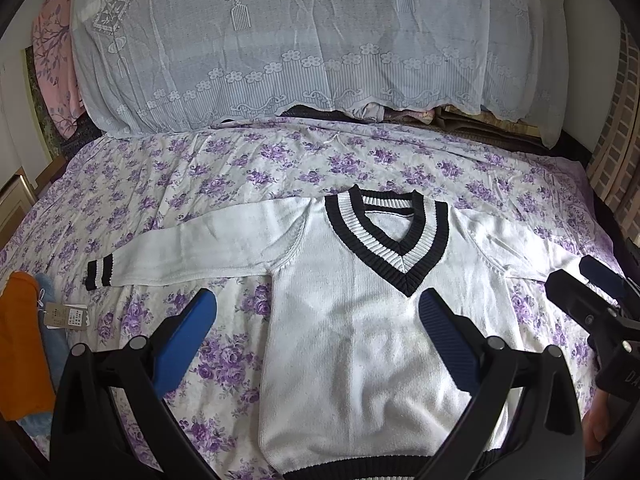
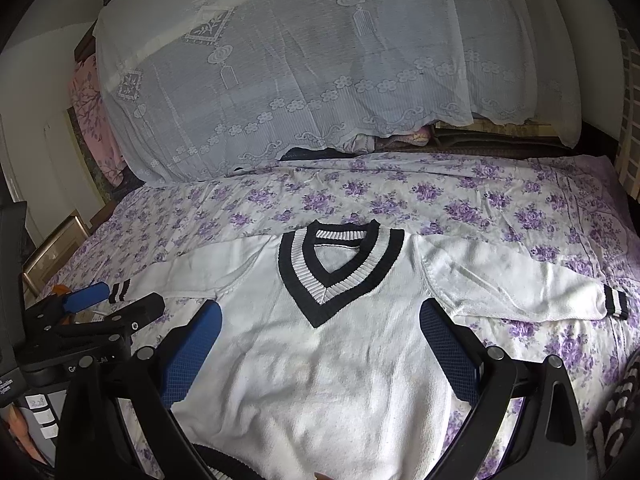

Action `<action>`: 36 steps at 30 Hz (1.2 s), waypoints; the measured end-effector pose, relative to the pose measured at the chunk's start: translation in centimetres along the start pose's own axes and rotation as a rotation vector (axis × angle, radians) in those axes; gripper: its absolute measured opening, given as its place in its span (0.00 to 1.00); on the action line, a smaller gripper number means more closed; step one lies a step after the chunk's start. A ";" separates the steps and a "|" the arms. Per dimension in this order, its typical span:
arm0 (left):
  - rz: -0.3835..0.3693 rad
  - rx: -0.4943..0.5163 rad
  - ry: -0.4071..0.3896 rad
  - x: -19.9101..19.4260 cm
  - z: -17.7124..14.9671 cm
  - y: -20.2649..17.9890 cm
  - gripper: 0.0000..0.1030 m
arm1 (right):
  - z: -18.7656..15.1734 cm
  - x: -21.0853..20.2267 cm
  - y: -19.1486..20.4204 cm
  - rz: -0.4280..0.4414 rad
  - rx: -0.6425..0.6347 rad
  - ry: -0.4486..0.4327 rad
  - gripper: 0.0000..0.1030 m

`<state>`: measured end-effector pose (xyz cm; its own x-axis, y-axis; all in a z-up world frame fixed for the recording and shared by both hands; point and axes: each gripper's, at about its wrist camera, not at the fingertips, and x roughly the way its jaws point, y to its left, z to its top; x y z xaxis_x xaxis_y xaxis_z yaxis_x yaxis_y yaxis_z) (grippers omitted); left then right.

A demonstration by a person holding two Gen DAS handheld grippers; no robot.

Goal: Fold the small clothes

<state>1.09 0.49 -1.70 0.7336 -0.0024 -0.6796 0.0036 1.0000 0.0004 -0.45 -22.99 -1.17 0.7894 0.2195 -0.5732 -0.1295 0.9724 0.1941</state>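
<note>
A small white knit sweater (image 1: 360, 332) with a black-and-white striped V-neck lies flat, front up, on the floral bed sheet (image 1: 224, 160), both sleeves spread out sideways. It also shows in the right wrist view (image 2: 320, 364). My left gripper (image 1: 318, 332) is open and empty, hovering over the sweater's lower left body. My right gripper (image 2: 320, 344) is open and empty, hovering over the sweater's chest. The right gripper shows at the right edge of the left wrist view (image 1: 588, 292); the left gripper shows at the left of the right wrist view (image 2: 116, 300).
An orange garment (image 1: 24, 344) and a light blue one (image 1: 52, 344) with a paper tag (image 1: 66, 314) lie at the bed's left edge. A lace-covered pile (image 1: 300, 40) stands along the far side. A striped item (image 2: 620, 412) lies at the right.
</note>
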 end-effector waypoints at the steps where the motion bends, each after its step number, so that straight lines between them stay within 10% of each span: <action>1: -0.002 0.000 0.002 0.1 0.0 0.0 0.96 | 0.0 0.0 0.0 0.000 0.000 0.000 0.97; 36: -0.008 -0.005 0.010 0.8 -1.4 -0.1 0.96 | -0.2 0.1 0.2 0.000 -0.005 0.002 0.97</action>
<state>0.75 0.35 -3.27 0.7269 -0.0108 -0.6867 0.0066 0.9999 -0.0087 -0.53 -22.73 -1.27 0.7884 0.2200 -0.5744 -0.1324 0.9727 0.1907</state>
